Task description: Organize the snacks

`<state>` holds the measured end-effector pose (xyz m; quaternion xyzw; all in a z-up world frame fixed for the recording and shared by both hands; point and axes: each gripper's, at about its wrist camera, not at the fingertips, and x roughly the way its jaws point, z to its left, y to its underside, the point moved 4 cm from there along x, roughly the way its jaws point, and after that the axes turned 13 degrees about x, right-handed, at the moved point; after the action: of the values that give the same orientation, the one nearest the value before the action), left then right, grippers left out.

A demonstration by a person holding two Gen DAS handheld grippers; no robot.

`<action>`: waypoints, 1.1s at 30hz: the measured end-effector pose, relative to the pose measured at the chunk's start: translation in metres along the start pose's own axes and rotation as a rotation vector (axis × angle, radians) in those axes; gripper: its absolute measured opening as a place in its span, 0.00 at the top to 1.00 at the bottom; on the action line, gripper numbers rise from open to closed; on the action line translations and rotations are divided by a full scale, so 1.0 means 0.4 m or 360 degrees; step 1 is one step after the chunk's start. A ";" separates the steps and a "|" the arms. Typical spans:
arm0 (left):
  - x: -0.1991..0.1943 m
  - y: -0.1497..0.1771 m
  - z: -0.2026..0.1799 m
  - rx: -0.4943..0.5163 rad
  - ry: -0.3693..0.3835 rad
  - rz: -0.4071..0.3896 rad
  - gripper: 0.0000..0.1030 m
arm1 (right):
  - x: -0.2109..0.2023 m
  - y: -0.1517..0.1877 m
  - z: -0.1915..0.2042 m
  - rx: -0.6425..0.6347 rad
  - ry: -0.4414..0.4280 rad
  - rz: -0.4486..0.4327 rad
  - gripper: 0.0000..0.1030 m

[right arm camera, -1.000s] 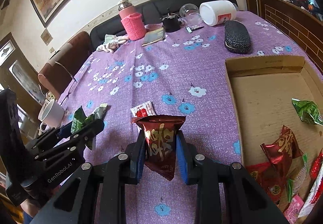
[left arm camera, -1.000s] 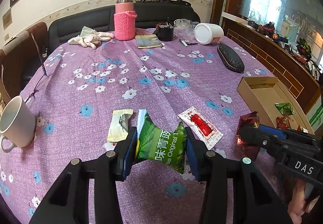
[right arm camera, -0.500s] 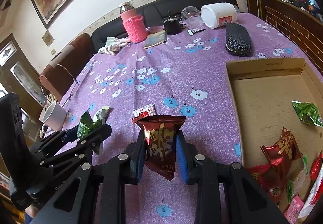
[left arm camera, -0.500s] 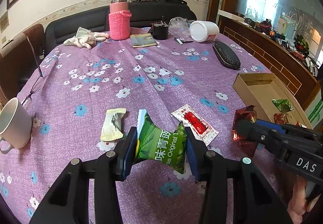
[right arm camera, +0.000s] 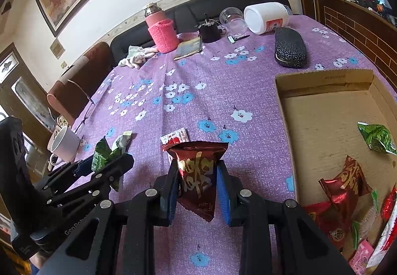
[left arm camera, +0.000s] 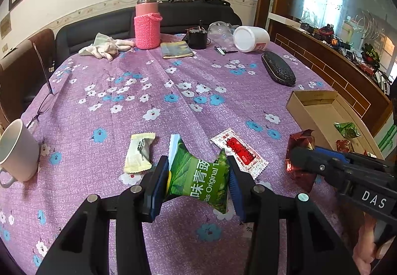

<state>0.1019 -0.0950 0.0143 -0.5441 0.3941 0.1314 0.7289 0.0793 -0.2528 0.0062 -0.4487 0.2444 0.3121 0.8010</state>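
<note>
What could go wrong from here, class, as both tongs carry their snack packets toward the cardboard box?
1. The left tongs pinch the green packet so hard it bows; its contents may get crushed.
2. The right tongs grip the dark red packet only by its middle, so it could twist or slip before reaching the cardboard box.
3. The two tongs sit close together, so moving both toward the box at once may make them collide.

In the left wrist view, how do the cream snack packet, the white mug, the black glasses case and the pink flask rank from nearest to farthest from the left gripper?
From the left gripper:
1. Cream snack packet, just ahead, to its left.
2. White mug, at the table's left edge.
3. Black glasses case, far right.
4. Pink flask, at the table's far end.
</note>
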 end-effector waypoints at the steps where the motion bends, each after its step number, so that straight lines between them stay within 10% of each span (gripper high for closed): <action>1: -0.001 0.000 0.000 0.0001 -0.0001 -0.0001 0.57 | 0.000 0.000 0.000 0.0002 -0.0001 -0.0001 0.71; 33: 0.004 0.000 0.000 -0.0013 0.0016 0.0004 0.57 | 0.002 -0.003 -0.003 0.0008 0.0006 0.0003 0.71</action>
<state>0.1029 -0.0952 0.0134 -0.5472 0.3979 0.1310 0.7246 0.0807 -0.2541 0.0057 -0.4469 0.2471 0.3115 0.8014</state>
